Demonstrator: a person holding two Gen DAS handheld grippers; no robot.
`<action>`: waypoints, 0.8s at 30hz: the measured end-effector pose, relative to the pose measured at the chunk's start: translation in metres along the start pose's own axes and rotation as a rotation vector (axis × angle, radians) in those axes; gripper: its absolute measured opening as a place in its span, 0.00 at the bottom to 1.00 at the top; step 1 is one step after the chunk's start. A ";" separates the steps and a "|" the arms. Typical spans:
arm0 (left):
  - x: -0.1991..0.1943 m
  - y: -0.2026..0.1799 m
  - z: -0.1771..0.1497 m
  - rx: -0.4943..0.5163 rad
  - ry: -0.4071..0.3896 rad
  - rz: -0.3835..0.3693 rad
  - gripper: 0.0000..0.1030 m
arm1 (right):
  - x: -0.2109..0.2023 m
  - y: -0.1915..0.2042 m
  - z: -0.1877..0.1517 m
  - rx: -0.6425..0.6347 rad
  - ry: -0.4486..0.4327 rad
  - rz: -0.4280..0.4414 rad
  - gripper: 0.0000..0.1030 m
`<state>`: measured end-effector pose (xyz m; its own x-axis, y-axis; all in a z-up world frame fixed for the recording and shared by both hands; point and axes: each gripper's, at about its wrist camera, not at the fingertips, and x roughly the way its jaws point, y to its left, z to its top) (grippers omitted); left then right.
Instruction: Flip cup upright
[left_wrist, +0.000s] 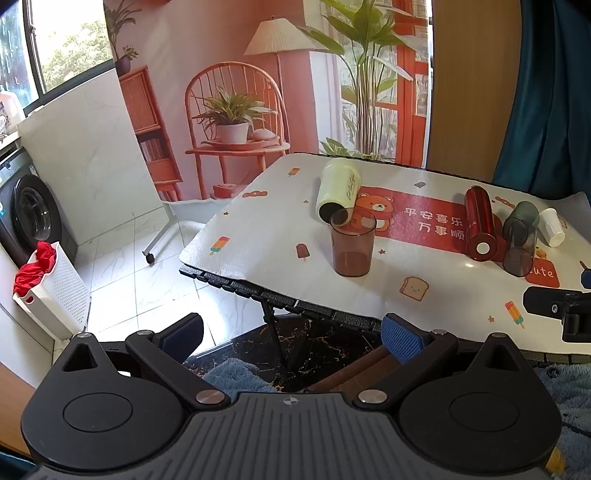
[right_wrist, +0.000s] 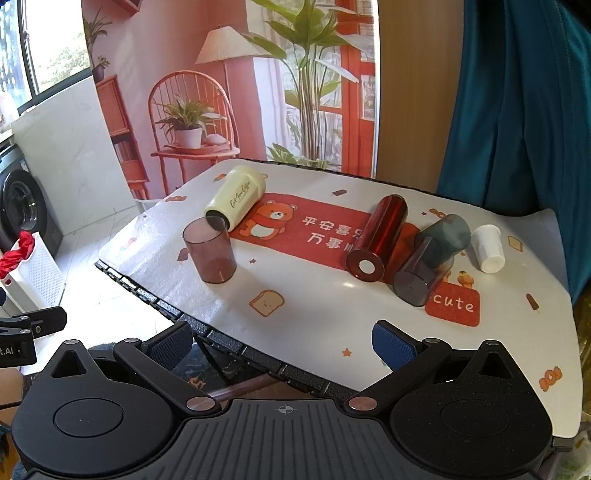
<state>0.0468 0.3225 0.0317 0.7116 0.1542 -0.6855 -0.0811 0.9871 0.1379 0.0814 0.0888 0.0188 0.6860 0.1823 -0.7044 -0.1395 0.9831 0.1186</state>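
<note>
Several cups are on the folding table (left_wrist: 258, 236) (right_wrist: 303, 325). A brown see-through cup (left_wrist: 352, 243) (right_wrist: 209, 250) stands upright near the left front. A pale yellow cup (left_wrist: 338, 190) (right_wrist: 236, 197) lies on its side behind it. A red cup (left_wrist: 479, 223) (right_wrist: 378, 240), a dark grey see-through cup (left_wrist: 521, 238) (right_wrist: 421, 271), a teal cup (right_wrist: 448, 232) and a small white cup (left_wrist: 551, 226) (right_wrist: 488, 248) lie at the right. My left gripper (left_wrist: 291, 336) is open and empty, before the table's front edge. My right gripper (right_wrist: 282, 345) is open and empty over the front edge.
A white laundry basket (left_wrist: 55, 288) with red cloth and a washing machine (left_wrist: 33, 218) stand on the tiled floor at the left. A printed backdrop hangs behind the table, a blue curtain (right_wrist: 517, 110) at the right. The other gripper's tip shows at the right edge (left_wrist: 554, 302).
</note>
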 end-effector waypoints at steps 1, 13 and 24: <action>0.000 0.000 0.000 0.000 0.000 0.000 1.00 | 0.000 0.000 0.000 0.000 0.000 0.000 1.00; 0.000 0.002 -0.001 -0.003 0.000 0.002 1.00 | 0.001 0.000 -0.002 0.002 0.002 -0.002 1.00; 0.000 0.002 -0.001 -0.004 -0.001 0.002 1.00 | 0.001 0.000 -0.003 0.002 0.003 -0.002 1.00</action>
<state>0.0462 0.3245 0.0317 0.7120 0.1561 -0.6846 -0.0854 0.9870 0.1362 0.0802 0.0889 0.0162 0.6838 0.1806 -0.7069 -0.1369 0.9834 0.1188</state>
